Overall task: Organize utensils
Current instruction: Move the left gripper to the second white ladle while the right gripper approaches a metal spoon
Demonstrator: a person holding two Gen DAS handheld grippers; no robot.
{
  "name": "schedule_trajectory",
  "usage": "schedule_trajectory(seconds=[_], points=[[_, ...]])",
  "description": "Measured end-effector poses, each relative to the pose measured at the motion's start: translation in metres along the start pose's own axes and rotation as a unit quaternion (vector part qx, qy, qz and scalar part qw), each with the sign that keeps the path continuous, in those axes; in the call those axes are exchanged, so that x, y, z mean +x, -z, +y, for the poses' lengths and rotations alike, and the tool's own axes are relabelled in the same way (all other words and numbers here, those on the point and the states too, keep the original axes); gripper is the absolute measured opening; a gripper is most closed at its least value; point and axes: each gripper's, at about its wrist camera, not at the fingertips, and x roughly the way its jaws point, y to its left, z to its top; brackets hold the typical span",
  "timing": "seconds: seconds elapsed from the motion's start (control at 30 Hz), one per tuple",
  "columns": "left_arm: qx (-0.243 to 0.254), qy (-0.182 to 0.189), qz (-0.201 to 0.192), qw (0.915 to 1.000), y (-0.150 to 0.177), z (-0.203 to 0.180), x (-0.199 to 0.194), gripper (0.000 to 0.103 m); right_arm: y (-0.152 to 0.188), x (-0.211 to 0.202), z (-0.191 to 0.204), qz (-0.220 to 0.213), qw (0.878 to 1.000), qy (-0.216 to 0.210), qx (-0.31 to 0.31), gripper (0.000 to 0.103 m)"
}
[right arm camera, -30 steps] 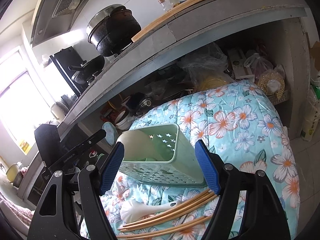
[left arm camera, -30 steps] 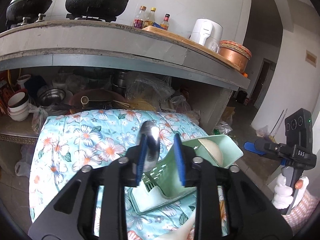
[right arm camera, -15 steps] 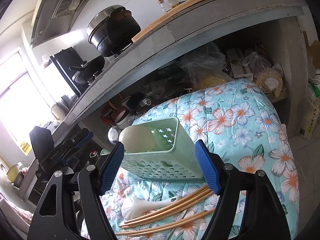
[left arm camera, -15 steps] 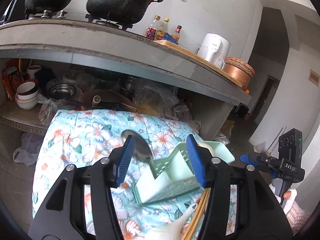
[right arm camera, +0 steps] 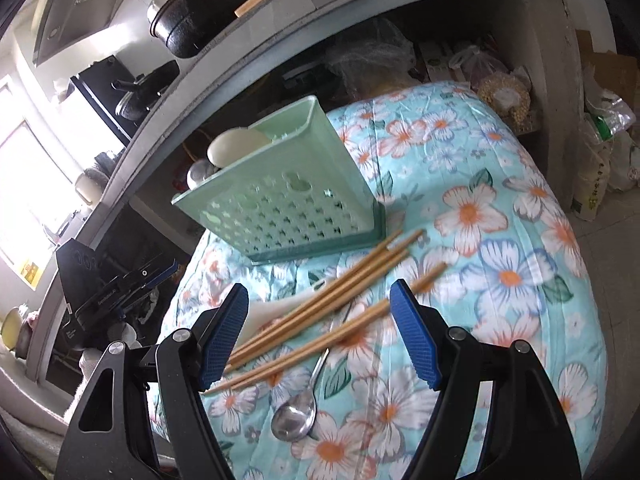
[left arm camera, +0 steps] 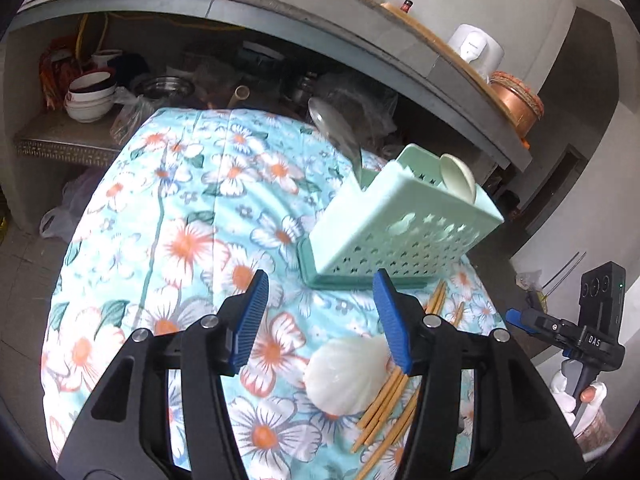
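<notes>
Released metal spoon (left arm camera: 334, 132) now stands in mint holder (left arm camera: 404, 232); both grippers' fingers gape empty.

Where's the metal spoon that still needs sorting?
In the right wrist view, the metal spoon lies on the floral cloth, bowl nearest the camera, handle running under the wooden chopsticks.

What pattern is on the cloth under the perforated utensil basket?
Orange-and-white flowers on a light blue cloth, clearest in the right wrist view.
</notes>
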Motion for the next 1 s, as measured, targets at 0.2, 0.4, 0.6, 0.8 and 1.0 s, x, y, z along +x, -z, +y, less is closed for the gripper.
schedule_trajectory(seconds=[0.2, 0.4, 0.6, 0.8, 1.0], points=[[0.004, -0.016, 0.035, 0.9993, 0.020, 0.002, 0.011, 0.052, 0.037, 0.005, -0.002, 0.027, 0.999, 0.022, 0.015, 0.072], [0.012, -0.029, 0.043, 0.9986, 0.026, -0.001, 0.010, 0.052, 0.056, 0.002, 0.004, 0.027, 0.997, 0.066, -0.007, 0.072], [0.008, -0.048, 0.066, 0.9966, 0.038, 0.002, 0.017, 0.052, 0.073, -0.004, 0.006, 0.026, 0.992, 0.116, -0.040, 0.071], [-0.001, -0.068, 0.080, 0.9945, 0.044, 0.007, 0.020, 0.052, 0.083, 0.000, 0.022, 0.042, 0.969, 0.189, -0.155, 0.067], [-0.010, -0.076, 0.083, 0.9936, 0.047, 0.013, 0.024, 0.052, 0.101, 0.025, 0.047, 0.083, 0.922, 0.232, -0.300, 0.051]])
